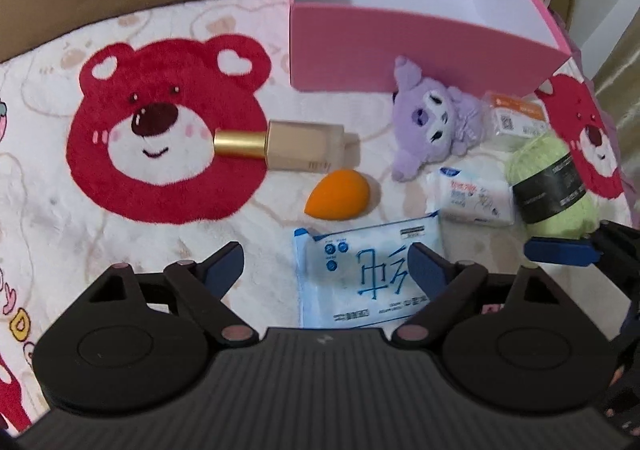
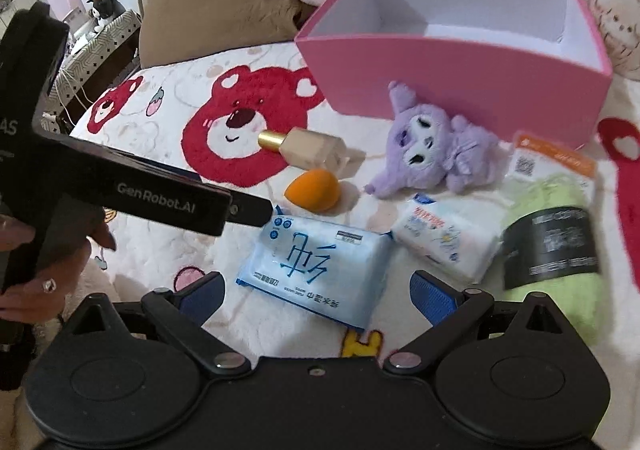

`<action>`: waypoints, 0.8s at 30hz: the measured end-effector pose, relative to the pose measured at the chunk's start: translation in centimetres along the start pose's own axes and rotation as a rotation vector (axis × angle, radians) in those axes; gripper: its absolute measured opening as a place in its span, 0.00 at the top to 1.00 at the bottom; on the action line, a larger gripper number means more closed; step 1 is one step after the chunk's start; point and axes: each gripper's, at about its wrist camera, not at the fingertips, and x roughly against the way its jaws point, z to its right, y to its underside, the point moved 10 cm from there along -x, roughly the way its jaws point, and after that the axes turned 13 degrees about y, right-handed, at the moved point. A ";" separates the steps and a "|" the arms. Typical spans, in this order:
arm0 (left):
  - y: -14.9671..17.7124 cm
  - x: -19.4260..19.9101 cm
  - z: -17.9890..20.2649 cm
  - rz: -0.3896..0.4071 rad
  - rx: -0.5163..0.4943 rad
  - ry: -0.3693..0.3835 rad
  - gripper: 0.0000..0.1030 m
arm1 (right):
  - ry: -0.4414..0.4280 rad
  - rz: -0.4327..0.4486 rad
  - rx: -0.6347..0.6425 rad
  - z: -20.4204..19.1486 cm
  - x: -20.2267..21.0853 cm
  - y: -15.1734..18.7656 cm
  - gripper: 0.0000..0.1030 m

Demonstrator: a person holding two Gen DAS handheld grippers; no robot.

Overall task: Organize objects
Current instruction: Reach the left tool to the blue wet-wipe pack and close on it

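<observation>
2 grippers over a cluttered bed
Left gripper (image 1: 326, 264) and right gripper (image 2: 316, 294) both released above the blue packet (image 1: 366, 276); pink box (image 1: 404, 41) far.

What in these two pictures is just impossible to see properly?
- Pink box floor: its front wall hides most of it in both views.
- Green yarn label: motion-blurred in the right wrist view.
- Orange-topped packet: print too small in the left wrist view.
- Blue tissue pack: near edge hidden behind the left gripper.
</observation>
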 end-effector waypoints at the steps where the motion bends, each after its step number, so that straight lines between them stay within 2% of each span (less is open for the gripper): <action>1: 0.1 -0.3 -0.2 0.001 0.000 0.000 0.16 | 0.001 -0.001 -0.001 -0.1 -0.5 0.1 0.05; 5: 0.7 -1.5 -0.9 -0.013 0.034 0.021 0.24 | 0.004 -0.027 -0.002 -0.7 -2.8 1.0 0.08; 8: 1.3 -2.5 -1.1 -0.033 0.038 0.003 0.27 | -0.003 -0.031 -0.037 -0.6 -3.8 1.7 0.11; 12: 2.7 -4.2 -0.9 -0.075 0.035 -0.007 0.33 | 0.034 -0.016 -0.027 -0.3 -4.8 2.6 0.11; 16: 2.8 -5.1 -1.1 -0.064 0.041 -0.029 0.33 | 0.057 0.004 -0.020 -0.1 -5.5 2.4 0.15; 20: 2.3 -5.3 -0.8 -0.023 0.069 -0.003 0.35 | 0.067 0.003 -0.052 0.1 -6.1 2.4 0.30; 21: 2.3 -5.4 -0.6 -0.022 0.074 0.014 0.42 | 0.073 0.003 -0.054 0.1 -6.2 2.4 0.36; 24: 2.3 -5.5 -0.2 -0.026 0.108 0.075 0.50 | 0.083 0.008 -0.053 0.2 -6.4 2.5 0.44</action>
